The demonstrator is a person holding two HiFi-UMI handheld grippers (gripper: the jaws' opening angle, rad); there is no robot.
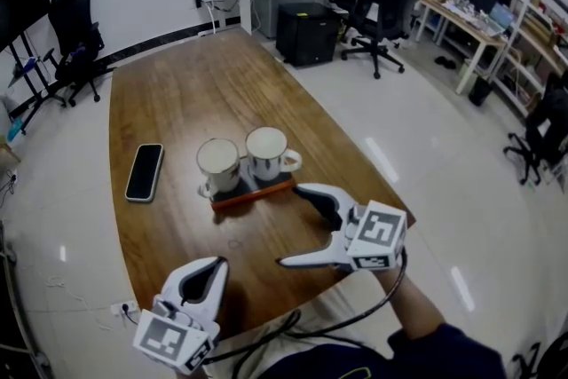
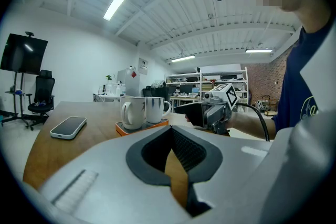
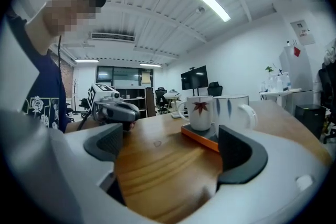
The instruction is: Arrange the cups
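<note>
Two smooth, round white cups with curved handles, the left cup (image 1: 217, 164) and the right cup (image 1: 268, 151), stand close side by side on a flat orange tray (image 1: 253, 194) with a dark top, in the middle of the shiny brown wooden table (image 1: 177, 93). My right claw (image 1: 297, 226) is wide open and empty, just beside the tray's near corner. My left claw (image 1: 213, 266) is squeezed shut on nothing at the table's near edge, and a flat black phone (image 1: 145, 172) lies left of the cups.
</note>
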